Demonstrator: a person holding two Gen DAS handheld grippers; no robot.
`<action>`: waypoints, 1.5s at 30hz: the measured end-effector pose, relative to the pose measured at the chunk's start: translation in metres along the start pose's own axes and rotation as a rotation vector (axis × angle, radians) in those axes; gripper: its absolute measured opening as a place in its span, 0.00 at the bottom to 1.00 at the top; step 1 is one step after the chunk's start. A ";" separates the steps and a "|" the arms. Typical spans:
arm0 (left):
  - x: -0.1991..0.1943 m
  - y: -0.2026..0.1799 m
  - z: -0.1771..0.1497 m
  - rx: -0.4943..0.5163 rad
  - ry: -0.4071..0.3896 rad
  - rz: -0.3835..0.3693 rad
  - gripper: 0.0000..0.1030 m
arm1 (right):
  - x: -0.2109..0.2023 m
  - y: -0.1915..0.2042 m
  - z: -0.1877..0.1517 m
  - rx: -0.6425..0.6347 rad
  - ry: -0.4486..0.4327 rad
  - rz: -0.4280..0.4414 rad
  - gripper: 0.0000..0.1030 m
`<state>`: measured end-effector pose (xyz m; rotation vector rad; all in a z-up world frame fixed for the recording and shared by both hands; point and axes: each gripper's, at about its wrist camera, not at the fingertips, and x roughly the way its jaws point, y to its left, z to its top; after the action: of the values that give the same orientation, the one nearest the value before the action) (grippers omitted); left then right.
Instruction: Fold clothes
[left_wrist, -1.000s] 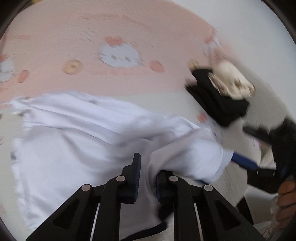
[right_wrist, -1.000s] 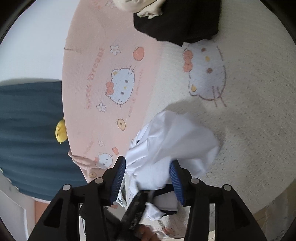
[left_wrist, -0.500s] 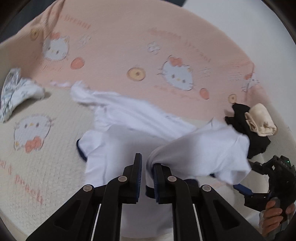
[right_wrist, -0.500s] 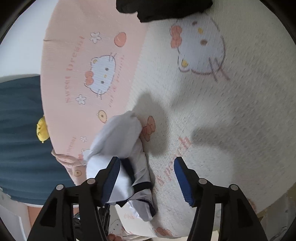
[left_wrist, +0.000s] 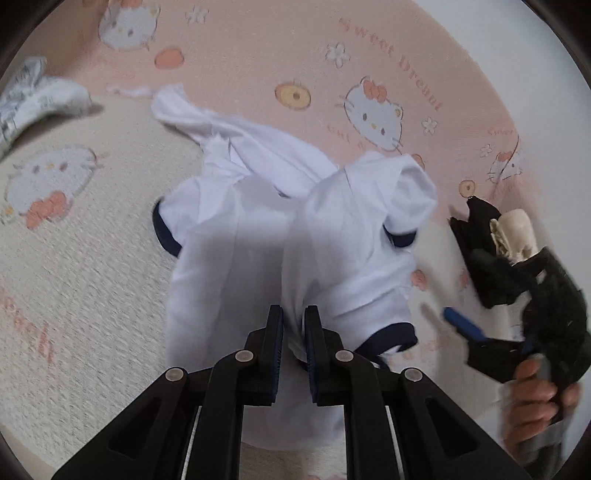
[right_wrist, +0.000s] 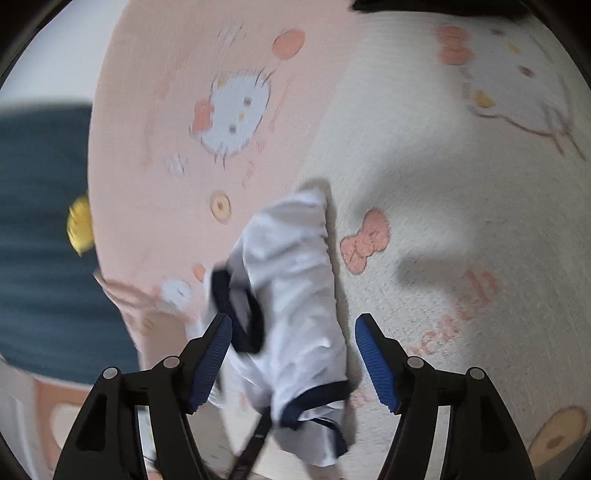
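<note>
Pink and cream bedding (left_wrist: 92, 280) printed with cartoon cats fills both views, and on it lies a white shirt (left_wrist: 295, 229) with navy trim, rumpled and partly doubled over on itself. Taking the shirt as the landmark: a dark bundle (left_wrist: 484, 236) with a pale rolled piece on it sits off its right side, and a grey-patterned cloth (left_wrist: 33, 96) lies well beyond its far left corner. The left gripper (left_wrist: 293, 332) is clenched on a pinch of the shirt's near edge, with the body of the shirt running straight away from it toward the pink band. The right gripper (right_wrist: 293, 354) hangs spread wide with nothing between its fingers, just over the navy-edged end of the shirt (right_wrist: 295, 306); in the left view it sits off the shirt's right side, gripped by a hand (left_wrist: 535, 402). The empty right gripper looks nearer that loose right end, so a second grasp would likely fall to it.
</note>
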<state>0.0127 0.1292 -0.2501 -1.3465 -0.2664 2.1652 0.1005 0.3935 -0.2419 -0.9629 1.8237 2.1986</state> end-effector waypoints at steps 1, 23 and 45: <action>0.000 0.001 0.002 -0.011 0.014 0.001 0.14 | 0.004 0.000 -0.002 -0.007 0.014 -0.003 0.67; 0.025 -0.045 0.040 0.125 0.003 -0.039 0.79 | 0.058 -0.012 -0.012 0.067 0.119 -0.032 0.67; 0.065 -0.070 0.050 0.295 0.119 -0.032 0.53 | 0.074 0.021 0.020 -0.214 0.084 -0.047 0.24</action>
<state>-0.0273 0.2289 -0.2440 -1.2844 0.0754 1.9964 0.0245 0.3844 -0.2631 -1.1414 1.6034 2.3960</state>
